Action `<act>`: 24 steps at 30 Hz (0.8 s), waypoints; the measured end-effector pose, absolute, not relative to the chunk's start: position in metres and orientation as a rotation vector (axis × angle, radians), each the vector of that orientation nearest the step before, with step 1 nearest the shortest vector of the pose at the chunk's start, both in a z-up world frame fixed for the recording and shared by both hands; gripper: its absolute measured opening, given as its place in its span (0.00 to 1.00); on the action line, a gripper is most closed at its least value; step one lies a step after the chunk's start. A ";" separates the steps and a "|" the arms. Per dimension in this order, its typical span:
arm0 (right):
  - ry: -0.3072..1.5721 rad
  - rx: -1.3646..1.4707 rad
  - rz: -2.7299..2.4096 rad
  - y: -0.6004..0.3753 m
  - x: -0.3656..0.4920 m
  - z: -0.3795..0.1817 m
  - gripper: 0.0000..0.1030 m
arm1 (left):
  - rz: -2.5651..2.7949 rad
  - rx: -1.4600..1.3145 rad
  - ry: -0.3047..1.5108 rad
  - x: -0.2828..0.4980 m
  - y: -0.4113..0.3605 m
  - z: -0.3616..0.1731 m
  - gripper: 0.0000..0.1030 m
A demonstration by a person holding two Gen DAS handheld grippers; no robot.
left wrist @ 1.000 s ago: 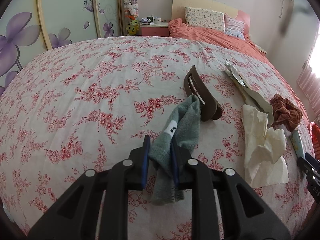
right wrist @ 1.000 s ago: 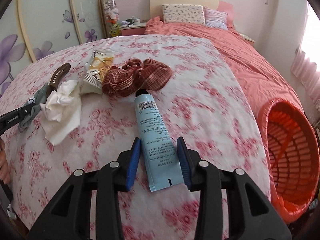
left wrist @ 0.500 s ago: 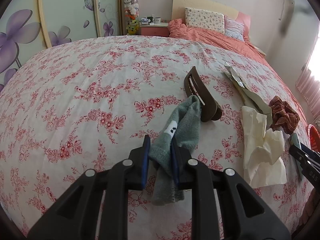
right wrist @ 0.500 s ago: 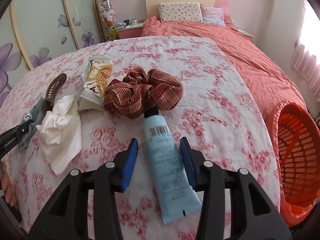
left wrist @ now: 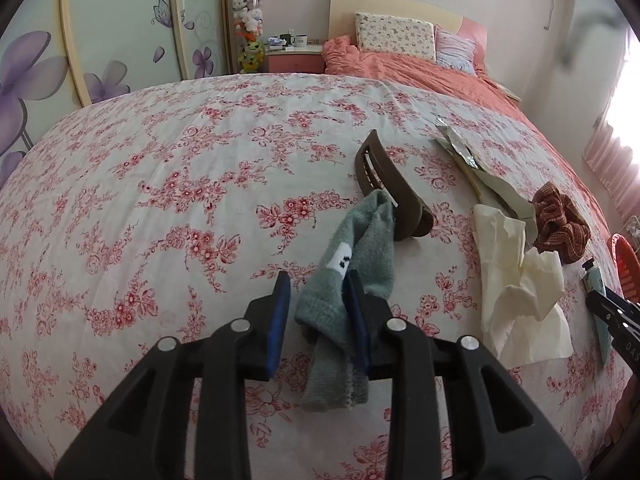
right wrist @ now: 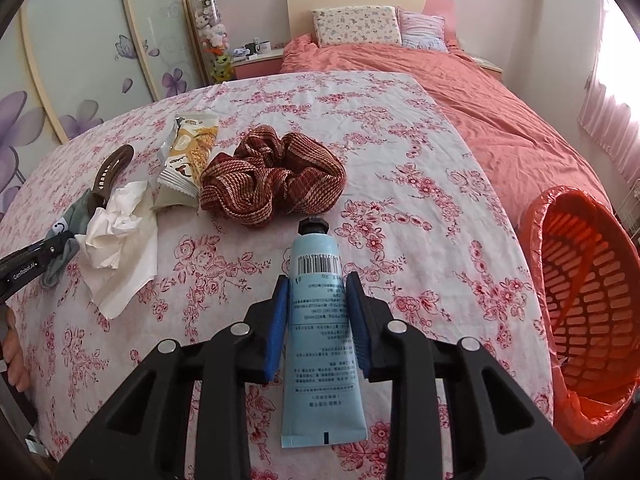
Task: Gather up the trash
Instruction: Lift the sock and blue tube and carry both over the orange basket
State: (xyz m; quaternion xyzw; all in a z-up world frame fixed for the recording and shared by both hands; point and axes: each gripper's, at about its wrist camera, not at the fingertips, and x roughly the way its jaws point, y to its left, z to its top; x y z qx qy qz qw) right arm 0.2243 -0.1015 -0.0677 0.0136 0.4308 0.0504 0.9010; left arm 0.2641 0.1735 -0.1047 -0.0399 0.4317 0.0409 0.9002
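My left gripper [left wrist: 318, 312] stands open around a grey-green sock [left wrist: 352, 276] that lies on the floral bedspread; the left pad is apart from it. My right gripper [right wrist: 318, 312] is open around a light blue tube [right wrist: 320, 332] with a black cap; both pads sit close beside it. A crumpled white tissue [right wrist: 120, 240] lies left of the tube and also shows in the left wrist view [left wrist: 520, 280]. A snack wrapper [right wrist: 188, 156] lies behind the tissue. An orange basket [right wrist: 584, 308] lined with an orange bag stands at the bed's right edge.
A brown hair clip [left wrist: 392, 192] lies just past the sock. A red-brown checked scrunchie [right wrist: 272, 176] lies just beyond the tube's cap. The salmon duvet [right wrist: 480, 100] and pillows lie at the far end, with a nightstand [left wrist: 296, 58] and wardrobe doors to the left.
My left gripper has opened a little around the sock. My right gripper has slid back along the tube, so more of the tube shows ahead of the pads.
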 end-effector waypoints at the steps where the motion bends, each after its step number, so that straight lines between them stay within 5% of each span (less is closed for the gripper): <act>1: 0.891 0.025 0.105 -0.102 0.224 -0.068 0.29 | 0.088 -0.077 0.895 0.265 0.174 -0.105 0.34; 17: 0.888 0.044 0.132 -0.097 0.225 -0.067 0.29 | 0.043 -0.065 0.909 0.269 0.164 -0.102 0.38; 24: 0.889 0.039 0.135 -0.097 0.222 -0.066 0.29 | 0.031 -0.033 0.892 0.265 0.153 -0.101 0.14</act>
